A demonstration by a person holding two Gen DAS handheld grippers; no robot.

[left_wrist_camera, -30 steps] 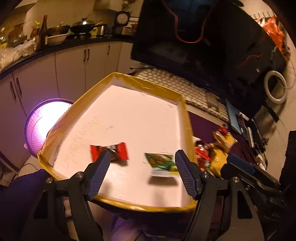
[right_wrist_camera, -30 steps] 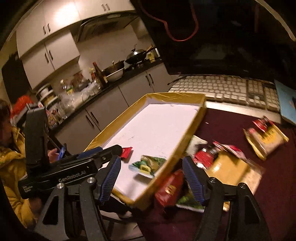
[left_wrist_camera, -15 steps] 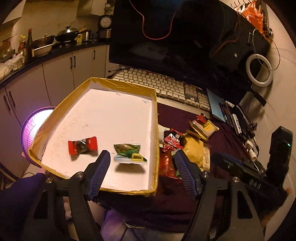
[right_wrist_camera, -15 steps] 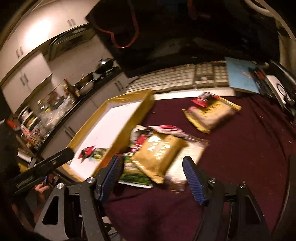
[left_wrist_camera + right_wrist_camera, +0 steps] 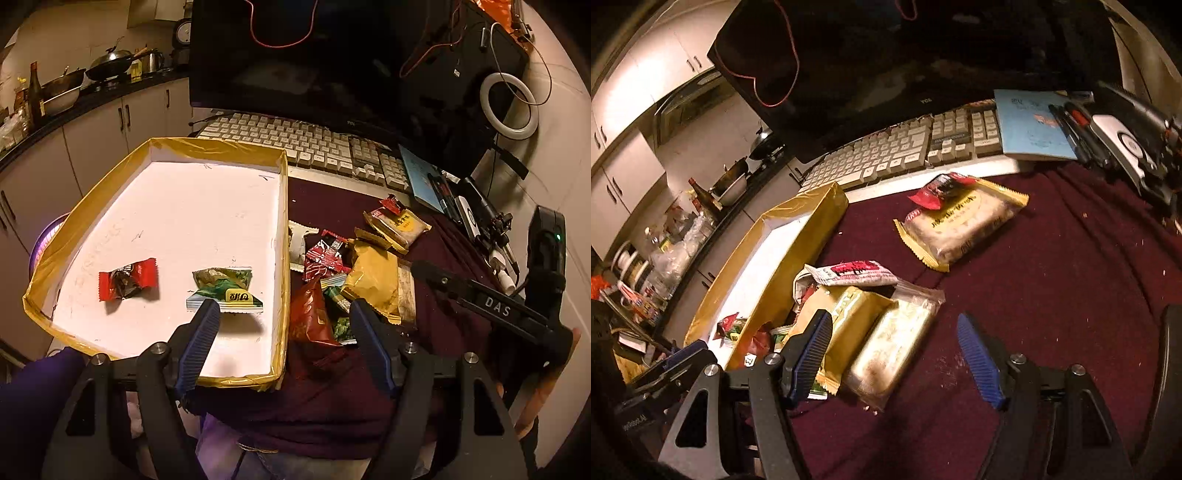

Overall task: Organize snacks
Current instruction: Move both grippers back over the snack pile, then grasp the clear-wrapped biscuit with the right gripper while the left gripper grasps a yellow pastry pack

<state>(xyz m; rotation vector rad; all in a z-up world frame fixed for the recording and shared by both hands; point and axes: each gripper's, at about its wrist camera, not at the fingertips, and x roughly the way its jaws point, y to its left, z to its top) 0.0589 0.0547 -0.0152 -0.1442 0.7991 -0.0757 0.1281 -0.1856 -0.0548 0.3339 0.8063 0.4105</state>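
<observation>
A white box with yellow taped rim (image 5: 284, 229) holds a red candy (image 5: 127, 278) and a green snack packet (image 5: 223, 290). Right of it, on the maroon cloth, lies a pile of snacks: a dark red bag (image 5: 312, 314), a yellow packet (image 5: 373, 277), small red wrappers (image 5: 327, 254). A separate yellow packet (image 5: 400, 225) lies farther back. My left gripper (image 5: 284, 332) is open and empty, over the box's near right rim. My right gripper (image 5: 894, 354) is open and empty, just above the yellow packet (image 5: 846, 314) and clear packet (image 5: 894, 339). The box also shows in the right wrist view (image 5: 809, 236).
A keyboard (image 5: 306, 144) and a dark monitor (image 5: 295, 62) stand behind the box. A blue notebook with pens (image 5: 1034, 125) and gadgets lie at the back right. A ring light (image 5: 508, 105) hangs on the right. Kitchen counter and cabinets (image 5: 74, 122) are at left.
Both grippers have swung right, from over the box toward the snack pile. The right gripper has dropped closer to the yellow and clear packets. Both stay open.
</observation>
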